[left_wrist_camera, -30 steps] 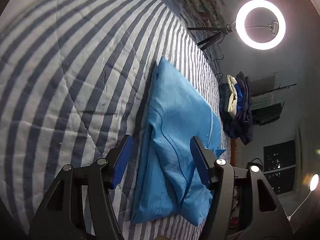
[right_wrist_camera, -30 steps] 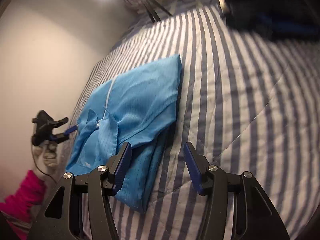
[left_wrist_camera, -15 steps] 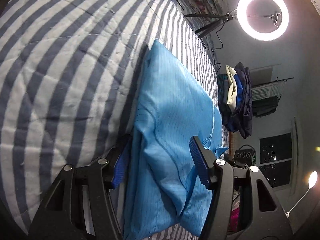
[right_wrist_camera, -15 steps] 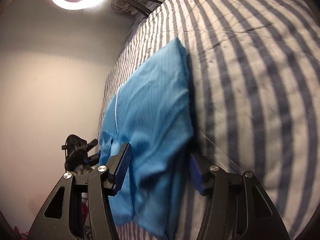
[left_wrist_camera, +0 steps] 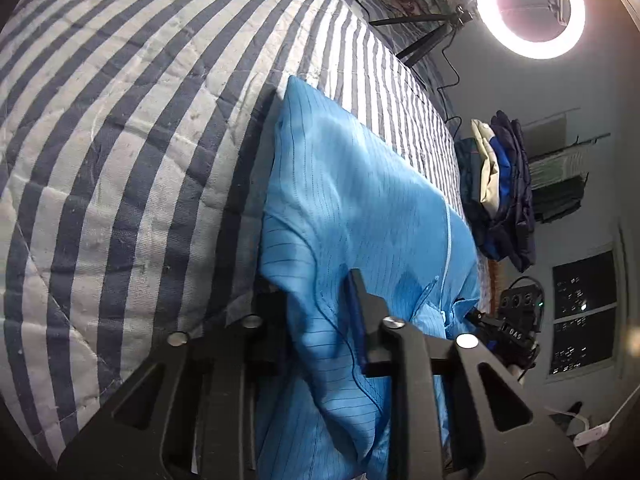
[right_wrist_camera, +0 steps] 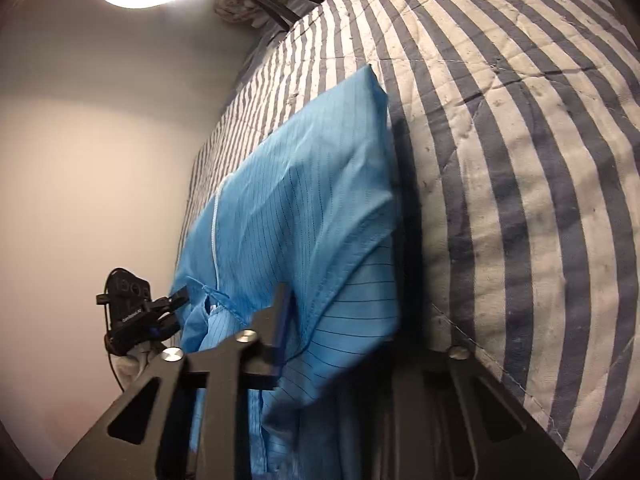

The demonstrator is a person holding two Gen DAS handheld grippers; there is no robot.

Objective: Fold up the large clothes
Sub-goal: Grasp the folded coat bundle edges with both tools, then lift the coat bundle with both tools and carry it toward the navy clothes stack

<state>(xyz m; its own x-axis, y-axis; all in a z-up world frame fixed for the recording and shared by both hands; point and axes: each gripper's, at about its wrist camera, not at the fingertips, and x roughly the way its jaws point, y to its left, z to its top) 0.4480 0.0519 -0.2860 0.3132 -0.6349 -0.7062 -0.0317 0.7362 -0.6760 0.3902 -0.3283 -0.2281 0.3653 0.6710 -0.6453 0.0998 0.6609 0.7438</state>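
So the left tongs (left_wrist_camera: 320,316) have just clamped down on the near edge of the blue garment (left_wrist_camera: 360,200), and the right tongs (right_wrist_camera: 340,320) just pinched its other near corner too. It's lying folded on the striped bed quilt (left_wrist_camera: 120,160), ring light (left_wrist_camera: 532,8) behind.

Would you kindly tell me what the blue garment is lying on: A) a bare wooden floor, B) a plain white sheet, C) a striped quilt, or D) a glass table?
C: the blue garment lies on a quilt with dark and pale stripes, seen in both wrist views.
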